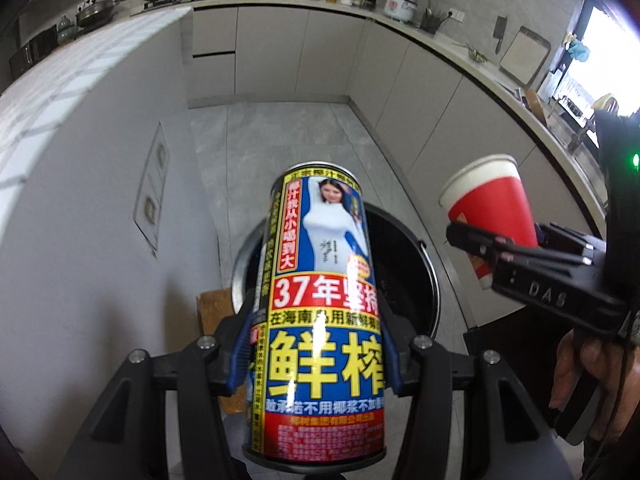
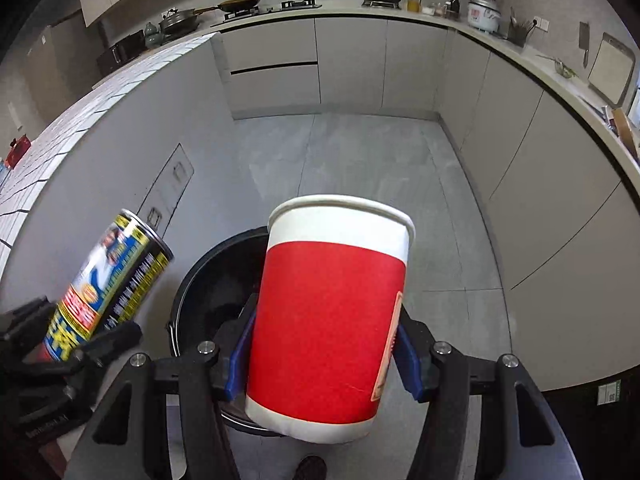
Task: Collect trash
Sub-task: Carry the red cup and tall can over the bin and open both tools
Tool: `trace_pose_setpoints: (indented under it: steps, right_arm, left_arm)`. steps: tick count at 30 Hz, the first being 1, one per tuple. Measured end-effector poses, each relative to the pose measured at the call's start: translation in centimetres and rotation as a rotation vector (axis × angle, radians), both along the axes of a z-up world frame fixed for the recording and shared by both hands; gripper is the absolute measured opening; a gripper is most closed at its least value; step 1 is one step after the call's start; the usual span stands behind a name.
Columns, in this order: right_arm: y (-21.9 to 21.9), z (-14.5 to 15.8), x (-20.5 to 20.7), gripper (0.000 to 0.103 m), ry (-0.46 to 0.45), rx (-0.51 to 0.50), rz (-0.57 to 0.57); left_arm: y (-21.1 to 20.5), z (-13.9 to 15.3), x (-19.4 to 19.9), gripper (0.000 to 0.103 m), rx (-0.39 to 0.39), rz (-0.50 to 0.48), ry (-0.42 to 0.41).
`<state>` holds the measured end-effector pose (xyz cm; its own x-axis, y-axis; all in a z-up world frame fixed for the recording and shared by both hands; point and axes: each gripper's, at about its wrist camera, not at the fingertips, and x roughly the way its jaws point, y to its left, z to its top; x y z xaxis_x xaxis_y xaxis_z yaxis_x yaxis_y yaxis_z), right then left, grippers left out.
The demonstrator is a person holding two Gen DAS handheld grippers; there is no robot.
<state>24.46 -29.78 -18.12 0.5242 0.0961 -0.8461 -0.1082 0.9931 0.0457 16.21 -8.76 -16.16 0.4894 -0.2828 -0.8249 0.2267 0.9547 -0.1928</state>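
Left gripper [image 1: 316, 344] clamped on a tall printed drink can [image 1: 320, 316], blue pads [image 1: 240, 354] pressing both sides of the lower body, top of the can tilted forward and away. Directly ahead of and below those fingertips, a round black trash bin [image 1: 404, 276] on the grey floor [image 1: 280, 148], mouth open, dark inside, mostly hidden behind the can. Just left of the bin, a brown cardboard piece [image 1: 214, 308] standing on the floor. To the right of this gripper, at about the same height, the right gripper [image 1: 500, 252] seen from the side, a bare hand [image 1: 580, 368] on its handle. Right gripper [image 2: 324, 356] closed on a red-and-white paper cup [image 2: 332, 320], blue pads [image 2: 410, 356] against the red band low on the cup, rim leaning forward, base nearest the camera. Same bin [image 2: 208, 284] ahead of and beneath the cup, slightly to the left, its rim partly covered by the cup. To the left of the right gripper, the can [image 2: 108, 276] slanting up and away in the dark fingers of the left gripper [image 2: 80, 344]. Beyond both, grey cabinet fronts [image 2: 352, 64] and a counter [image 2: 440, 20] with pans and bottles. Neither item in the bin.
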Motion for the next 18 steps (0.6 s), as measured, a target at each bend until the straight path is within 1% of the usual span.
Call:
trace_pose_setpoints:
  steps: [4, 11, 15, 18]
  right_arm:
    - [0.2, -1.2, 0.6, 0.062, 0.012, 0.007, 0.014]
    - [0.5, -3.4, 0.6, 0.062, 0.039, 0.01, 0.041]
    - [1.4, -5.4, 0.2, 0.062, 0.062, -0.024, 0.099]
    - [1.8, -7.1, -0.2, 0.062, 0.086, -0.025, 0.131]
  left_arm:
    - [-0.3, -1.4, 0.2, 0.054, -0.004, 0.016, 0.024]
    - [0.3, -1.3, 0.8, 0.054, -0.032, 0.055, 0.021]
    - [-0.1, -1.4, 1.1, 0.054, -0.044, 0.051, 0.024]
    - [-0.5, -1.7, 1.3, 0.054, -0.057, 0.047, 0.037]
